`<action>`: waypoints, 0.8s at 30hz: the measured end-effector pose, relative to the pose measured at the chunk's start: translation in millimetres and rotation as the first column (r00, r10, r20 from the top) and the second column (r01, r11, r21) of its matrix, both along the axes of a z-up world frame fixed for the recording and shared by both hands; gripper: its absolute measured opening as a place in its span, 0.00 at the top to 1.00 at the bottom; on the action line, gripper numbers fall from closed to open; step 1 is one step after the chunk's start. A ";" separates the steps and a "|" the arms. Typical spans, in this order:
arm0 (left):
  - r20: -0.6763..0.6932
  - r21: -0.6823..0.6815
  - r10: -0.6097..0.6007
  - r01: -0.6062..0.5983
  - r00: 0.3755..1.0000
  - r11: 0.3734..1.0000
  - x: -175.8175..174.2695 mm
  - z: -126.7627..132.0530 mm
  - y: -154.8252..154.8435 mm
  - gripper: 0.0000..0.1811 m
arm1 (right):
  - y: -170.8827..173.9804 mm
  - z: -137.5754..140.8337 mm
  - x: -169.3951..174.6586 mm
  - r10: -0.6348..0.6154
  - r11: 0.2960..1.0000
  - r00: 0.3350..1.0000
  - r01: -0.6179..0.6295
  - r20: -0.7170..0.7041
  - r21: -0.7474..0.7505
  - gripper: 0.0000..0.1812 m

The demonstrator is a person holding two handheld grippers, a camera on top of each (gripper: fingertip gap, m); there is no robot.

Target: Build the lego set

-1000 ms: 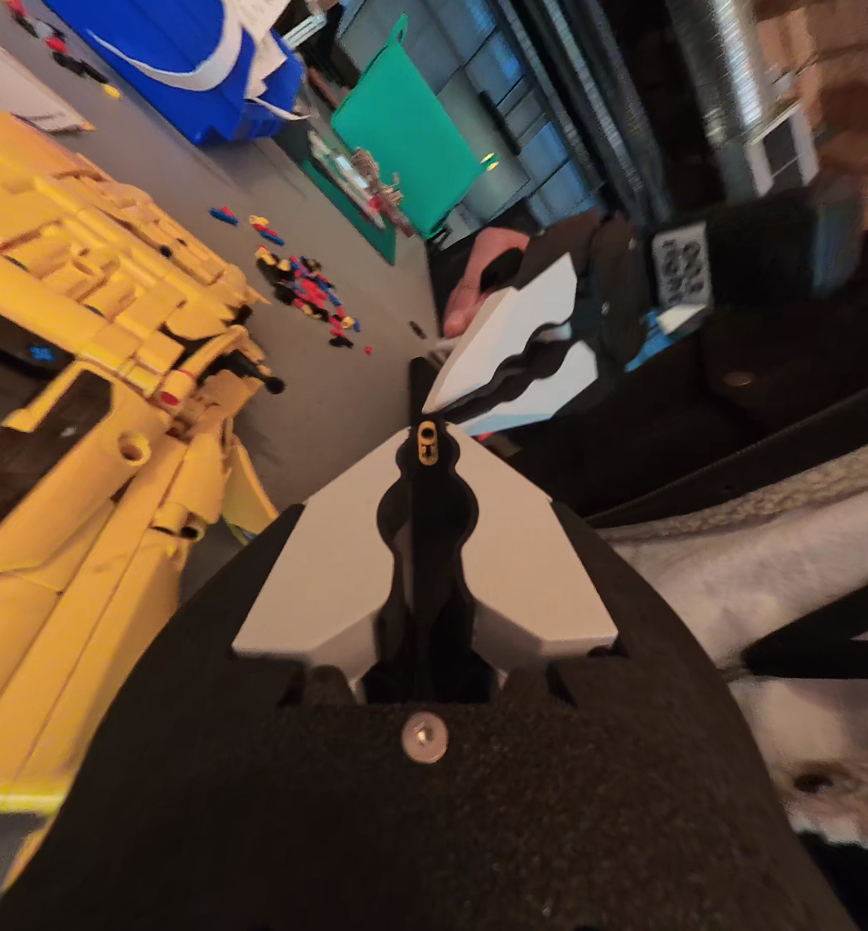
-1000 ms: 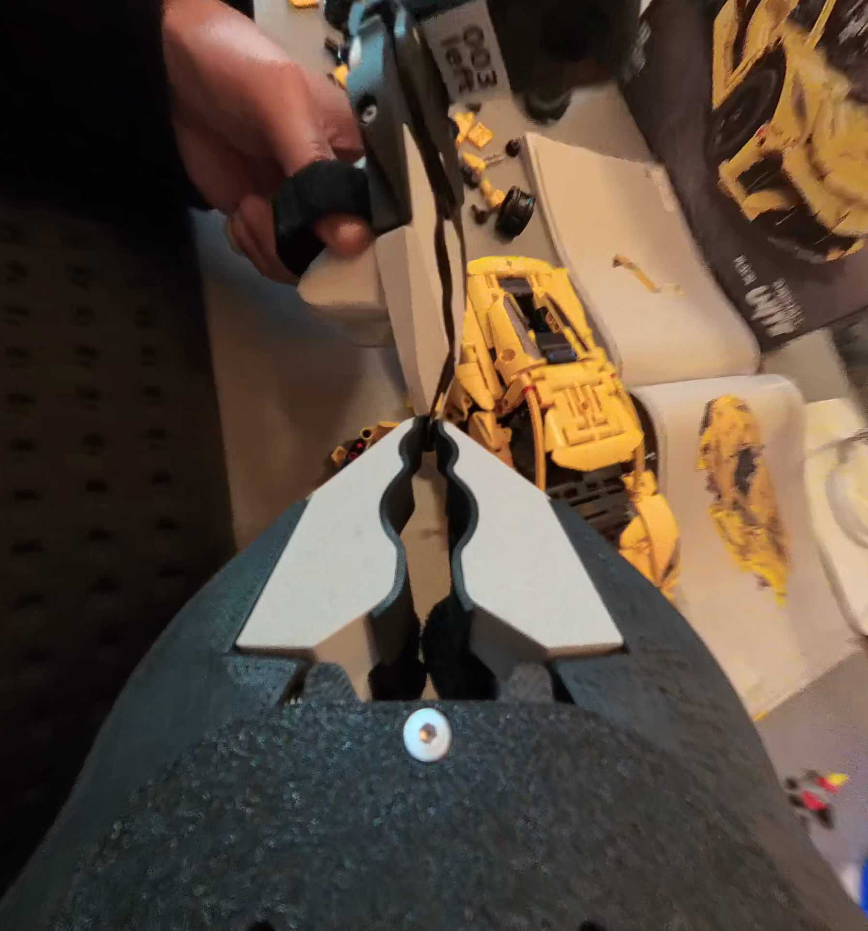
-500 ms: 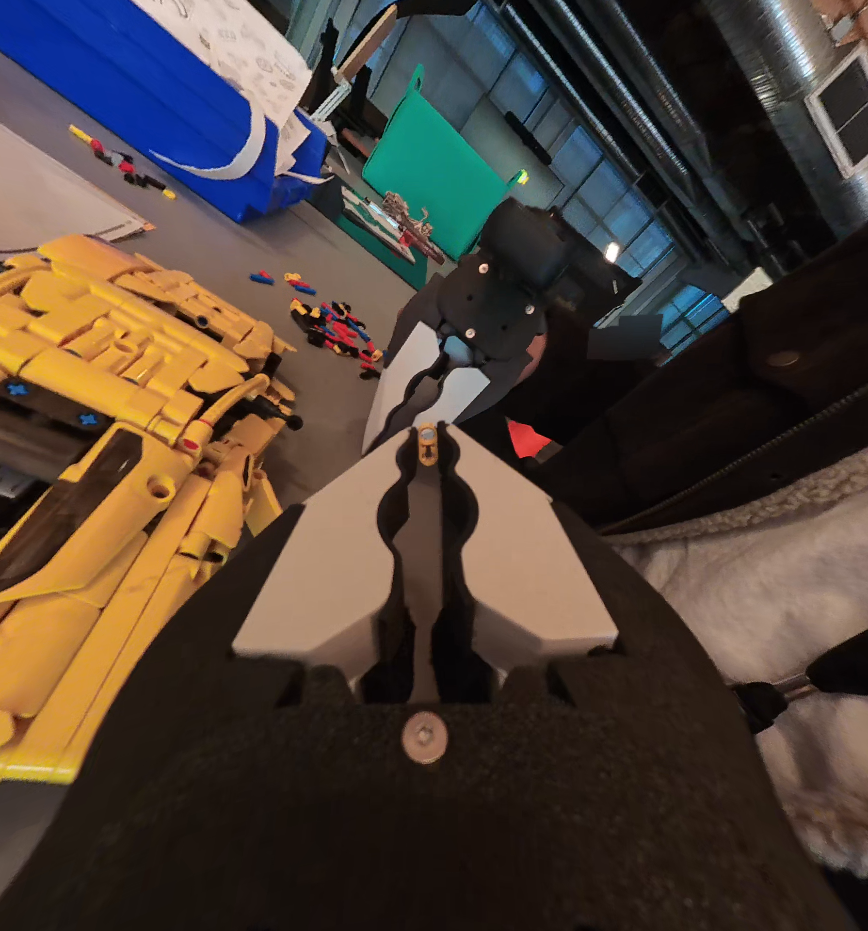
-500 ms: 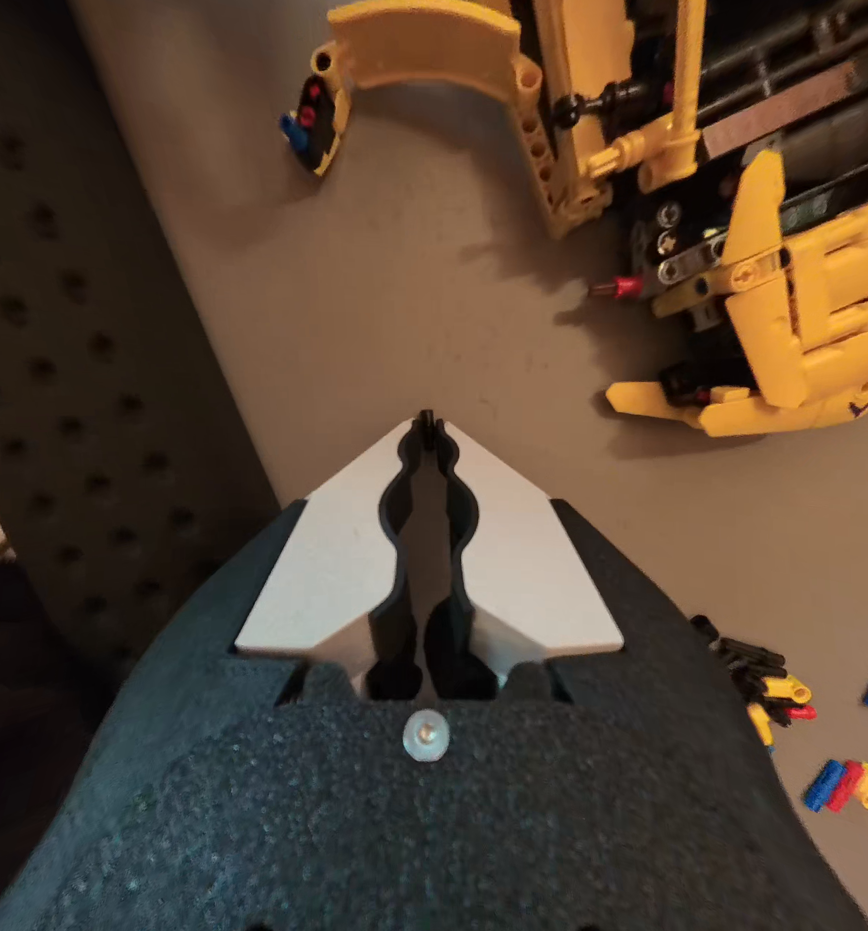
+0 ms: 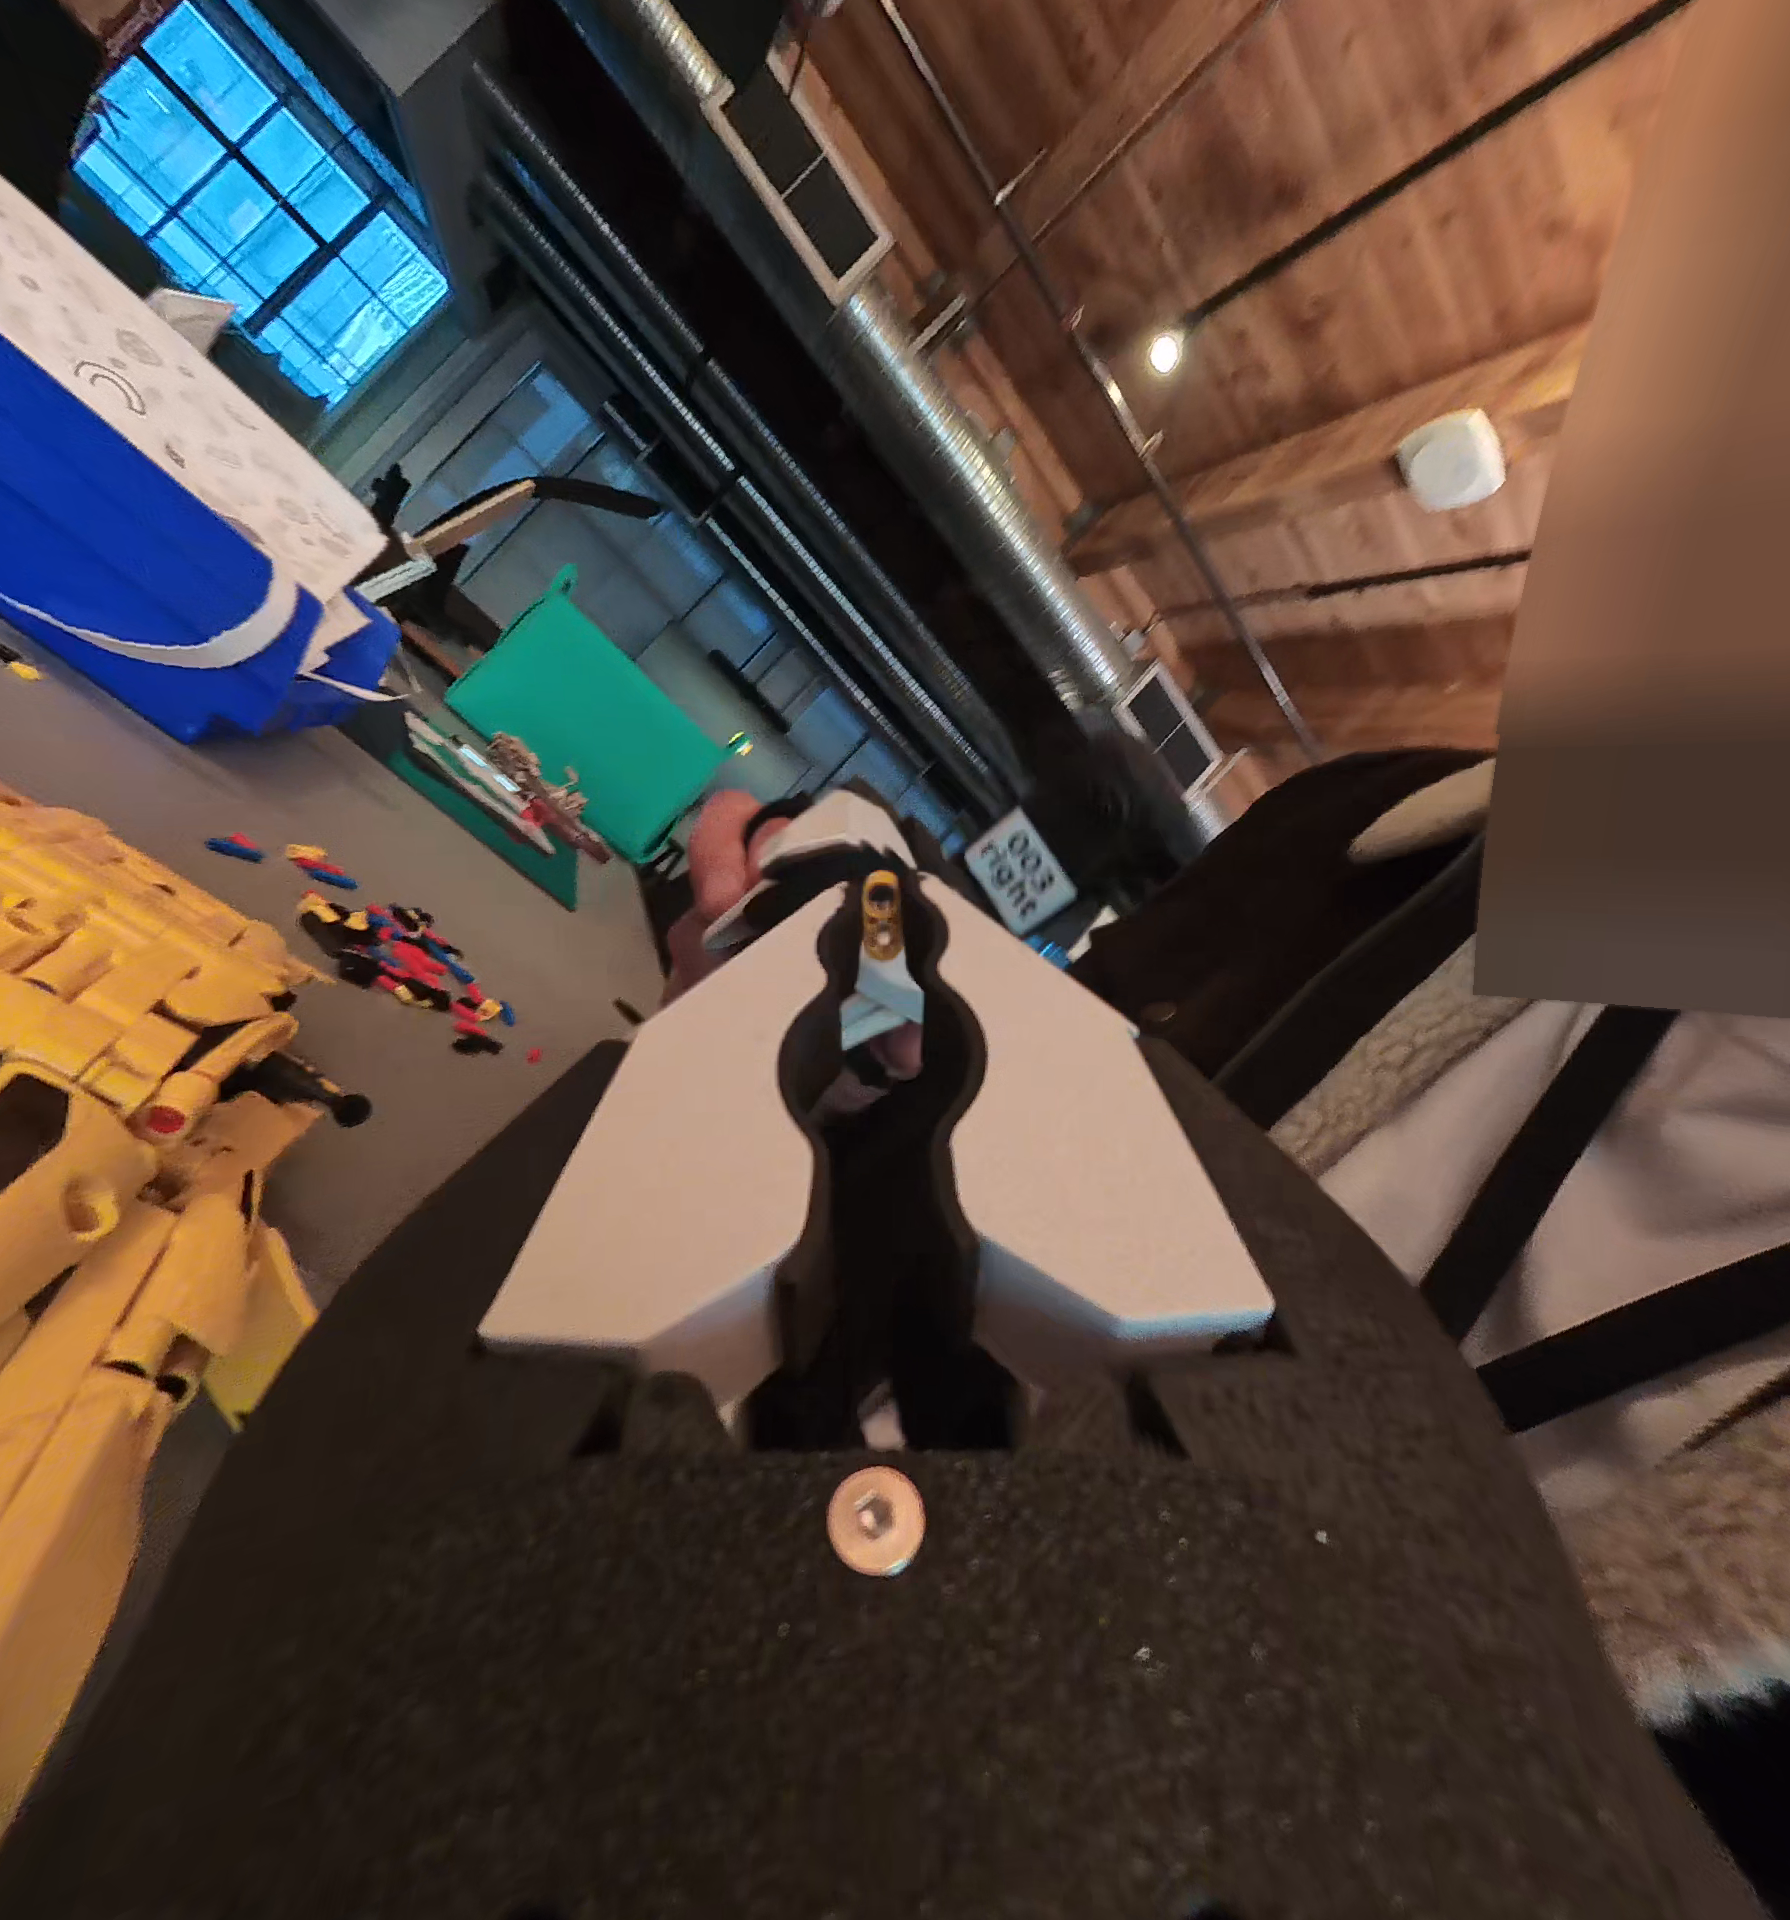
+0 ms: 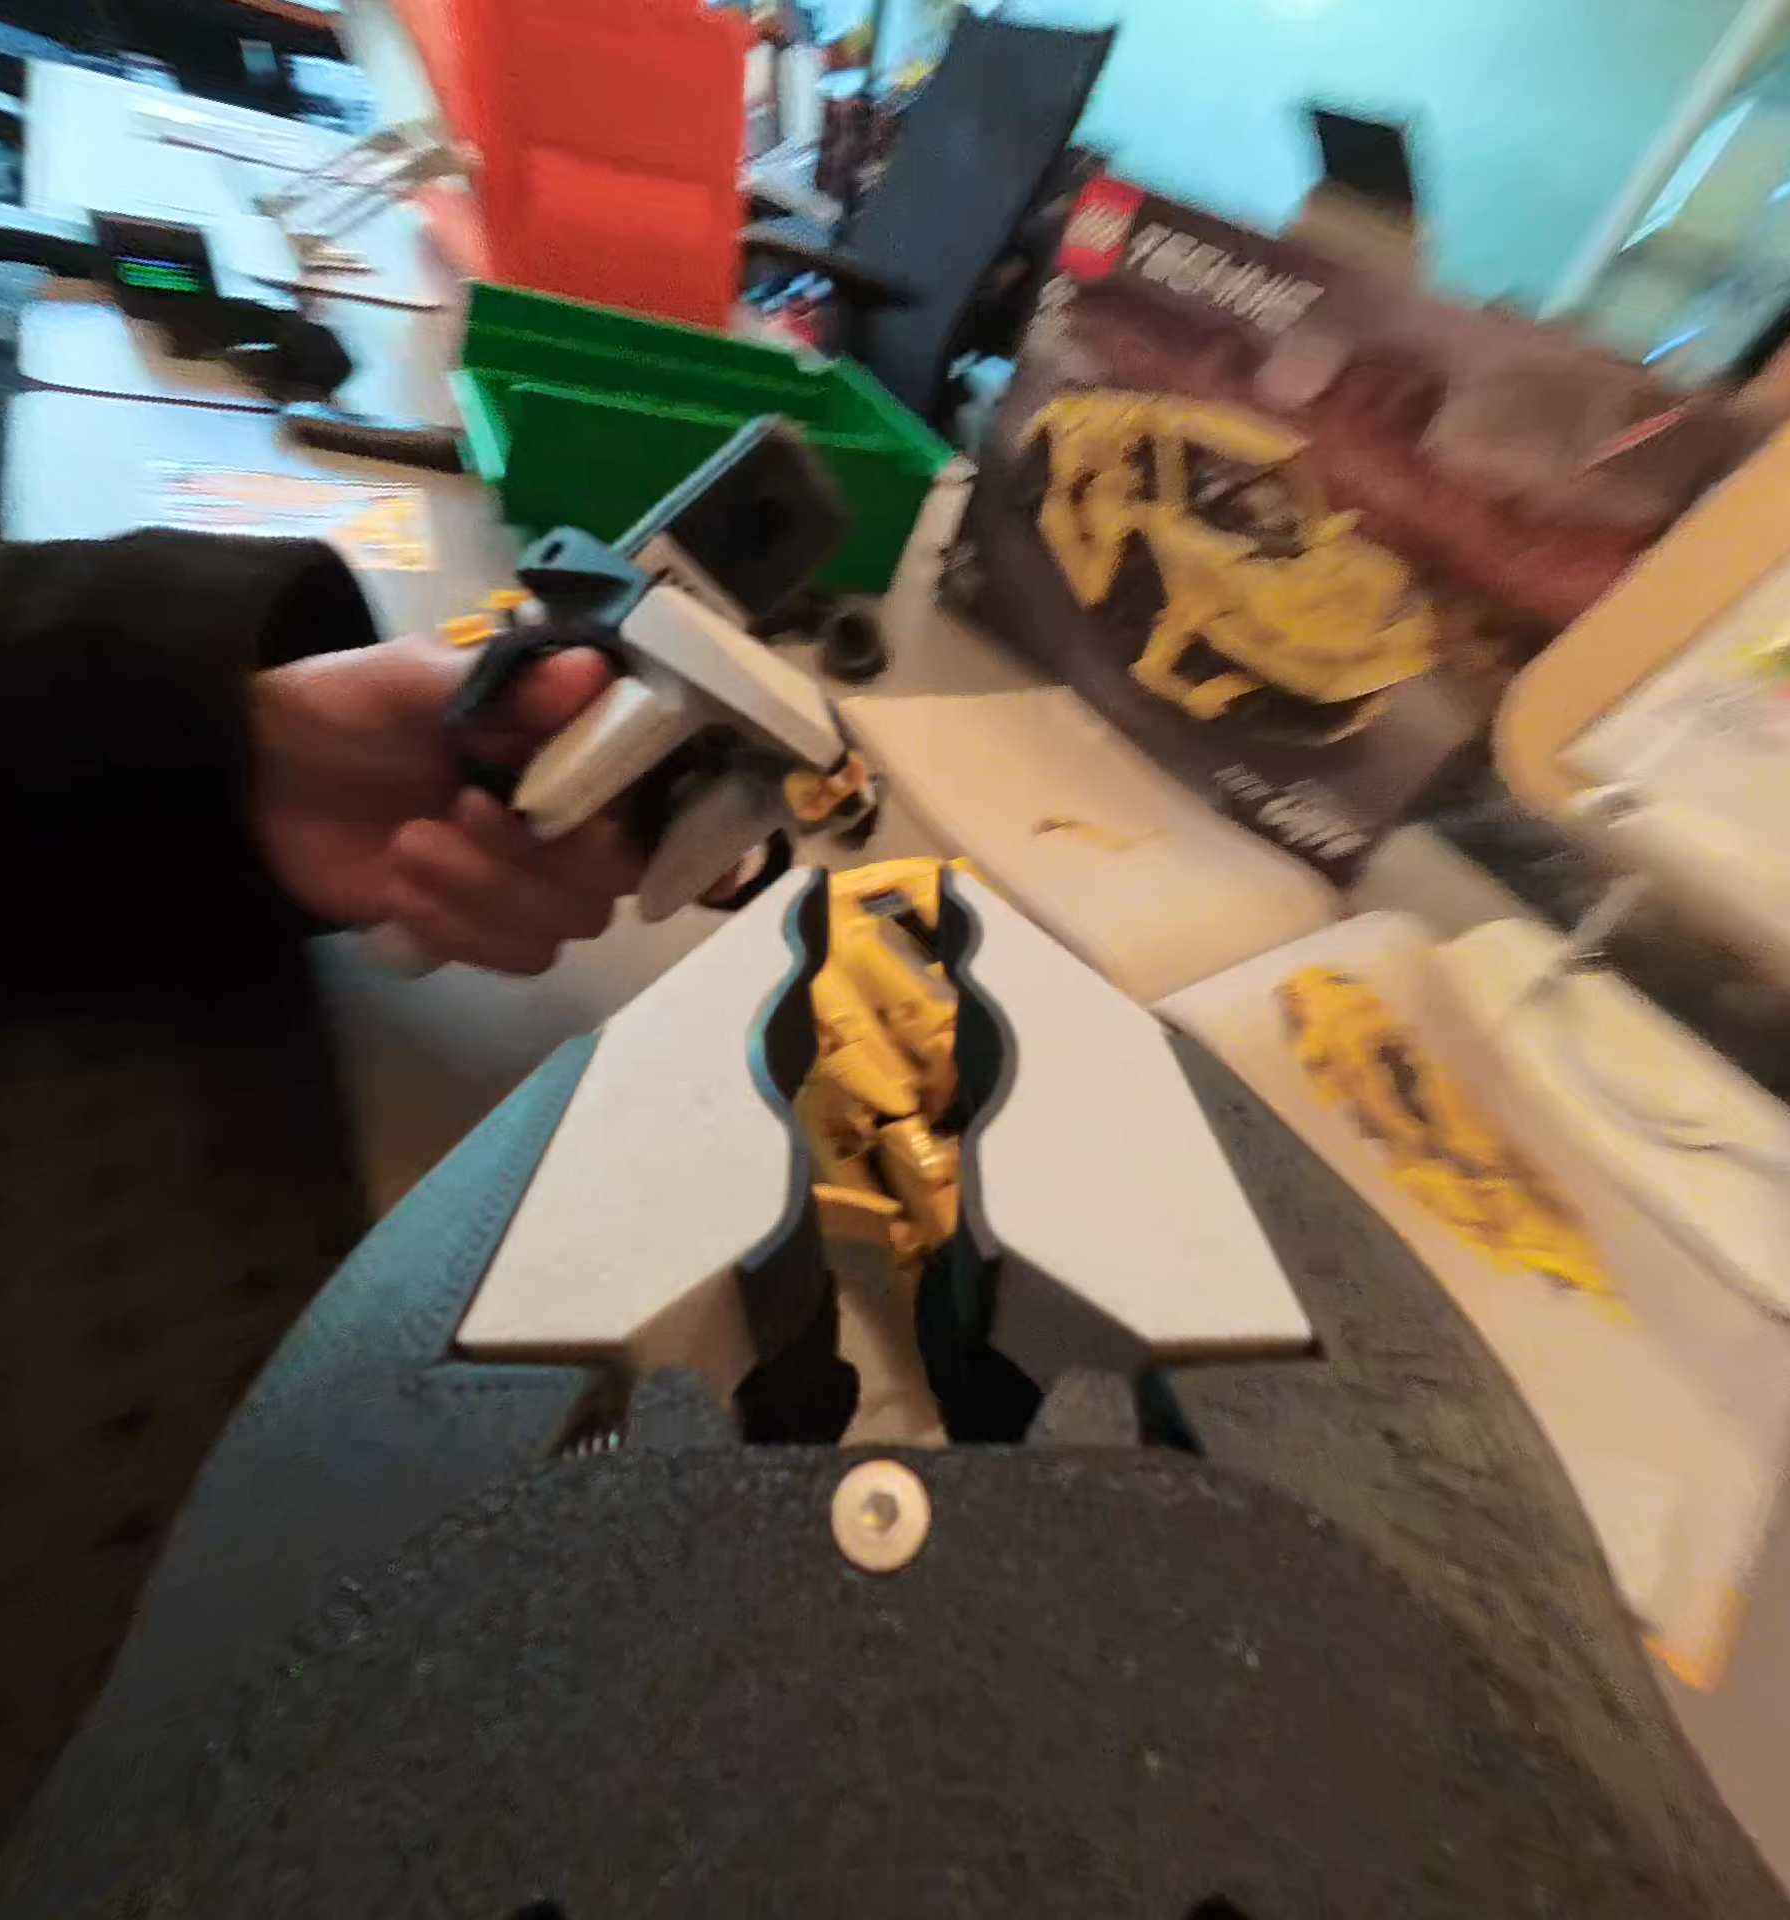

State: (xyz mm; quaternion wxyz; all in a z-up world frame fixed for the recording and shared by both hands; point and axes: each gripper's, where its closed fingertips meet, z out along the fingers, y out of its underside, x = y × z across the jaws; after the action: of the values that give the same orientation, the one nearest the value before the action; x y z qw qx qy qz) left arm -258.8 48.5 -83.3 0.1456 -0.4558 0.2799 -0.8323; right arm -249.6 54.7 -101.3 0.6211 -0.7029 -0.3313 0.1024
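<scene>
My left gripper (image 5: pixel 883 914) is shut on a small yellow lego connector (image 5: pixel 880 920) with holes, held up in the air above the table. It also shows in the right wrist view (image 6: pixel 818 774), blurred, with the yellow piece at its tip. My right gripper (image 6: pixel 883 883) is open. The yellow lego car (image 6: pixel 870 1049) shows far below through the gap between its fingers. In the left wrist view the right gripper (image 5: pixel 797 883) sits just behind my left fingertips, and the car (image 5: pixel 91 1039) lies at the left on the grey table.
A pile of loose red, blue, yellow and black pieces (image 5: pixel 403 956) lies past the car. A blue bin (image 5: pixel 91 540) and a green bin (image 5: pixel 579 717) stand farther back. The set's box (image 6: pixel 1234 540) and open instruction booklets (image 6: pixel 1078 831) lie to the right. Left and right tips are no more than a few centimetres apart.
My right gripper has opened from nearly shut and swung up from facing the table to face the left gripper. My left gripper has tilted upward, still shut on the yellow connector.
</scene>
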 end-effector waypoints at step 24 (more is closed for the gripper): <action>0.035 -0.141 -0.064 0.069 0.997 0.988 2.5 -1.2 -0.7 0.97 | 2.9 5.0 -12.7 0.011 0.991 0.996 -0.023 0.093 0.129 0.94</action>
State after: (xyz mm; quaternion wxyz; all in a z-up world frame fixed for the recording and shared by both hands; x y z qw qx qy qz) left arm -256.3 47.8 -84.5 0.0893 -0.4427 0.2327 -0.8613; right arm -262.4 57.5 -96.3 0.6487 -0.6620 -0.3715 0.0535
